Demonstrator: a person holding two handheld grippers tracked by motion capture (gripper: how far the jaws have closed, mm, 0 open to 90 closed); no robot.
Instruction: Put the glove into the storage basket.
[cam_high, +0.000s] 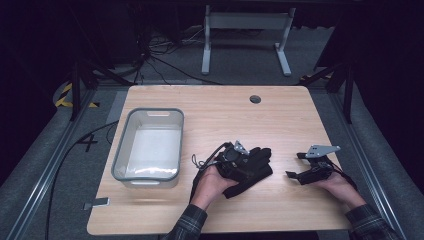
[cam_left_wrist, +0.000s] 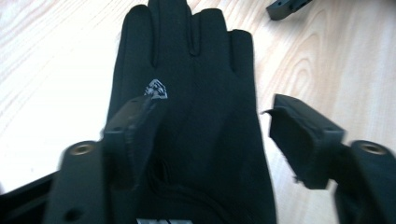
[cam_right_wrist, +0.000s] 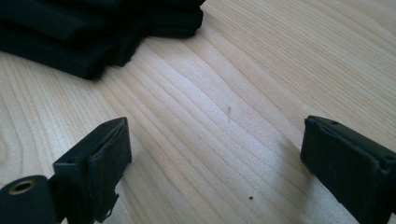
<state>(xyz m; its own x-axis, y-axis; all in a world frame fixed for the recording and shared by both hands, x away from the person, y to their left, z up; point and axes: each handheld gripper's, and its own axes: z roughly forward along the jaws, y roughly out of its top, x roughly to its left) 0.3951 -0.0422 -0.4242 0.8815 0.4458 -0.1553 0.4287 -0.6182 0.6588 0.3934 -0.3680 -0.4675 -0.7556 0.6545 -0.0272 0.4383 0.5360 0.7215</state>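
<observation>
The black glove (cam_left_wrist: 196, 107) is laid flat on the light wooden table (cam_high: 280, 210), directly beneath the left gripper (cam_left_wrist: 215, 126), whose jaws are spread and clear of it. The right gripper (cam_right_wrist: 215, 158) is held open over bare wood, glove ahead. A clear bin (cam_high: 148, 145) is positioned beyond the left gripper; grey floor surrounds the table.

Directly under and ahead of the left gripper (cam_high: 248, 156) lies the black glove (cam_high: 250, 167), blocking its path down to the table (cam_high: 220, 112). To its left stands the grey bin (cam_high: 149, 145), nearby. Between it and the right gripper (cam_high: 295, 166) runs bare wood. Ahead of both, the tabletop lies open to the far edge.
</observation>
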